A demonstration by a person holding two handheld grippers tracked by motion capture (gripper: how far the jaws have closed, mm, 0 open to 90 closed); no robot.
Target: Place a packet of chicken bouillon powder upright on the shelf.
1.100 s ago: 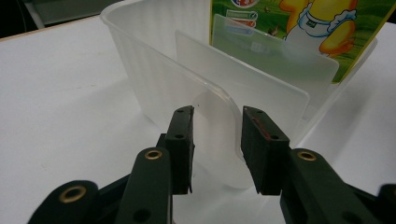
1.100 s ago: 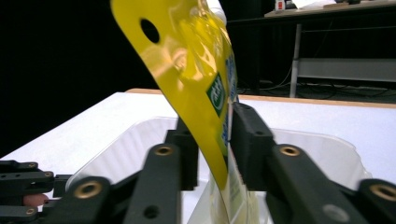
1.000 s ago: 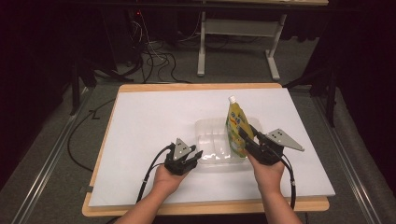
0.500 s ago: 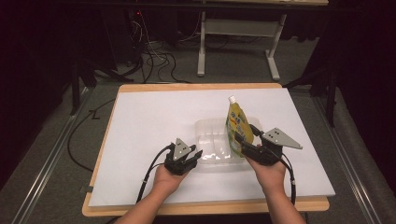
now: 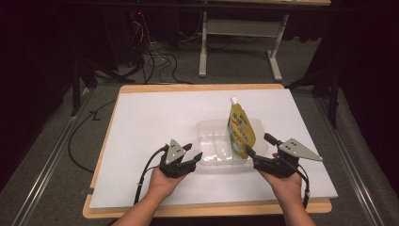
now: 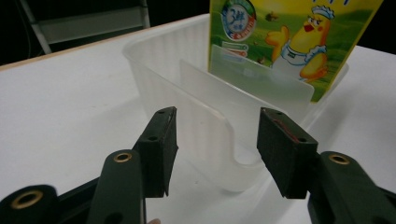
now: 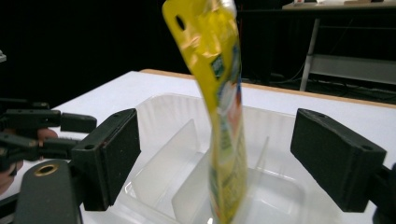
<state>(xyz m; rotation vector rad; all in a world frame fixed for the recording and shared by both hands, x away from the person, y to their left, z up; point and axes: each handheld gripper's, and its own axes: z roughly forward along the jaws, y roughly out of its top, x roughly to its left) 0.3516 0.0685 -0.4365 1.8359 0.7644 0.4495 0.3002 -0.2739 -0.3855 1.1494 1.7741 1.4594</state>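
The pouch (image 5: 241,129) standing in the tray is bright yellow with green, and carries a white cap. In the left gripper view its print shows a green meadow, a yellow cartoon chick in a white apron and hat, and a round blue-and-white badge at the upper middle of the frame. The tray (image 5: 211,150) is clear, milky plastic with ribbed walls. The table (image 5: 155,117) has a white top edged in light wood. Both hand-held grippers, left hand-held gripper (image 5: 194,155) and right hand-held gripper (image 5: 258,145), are black with brass-coloured rivets and grey three-cornered plates.
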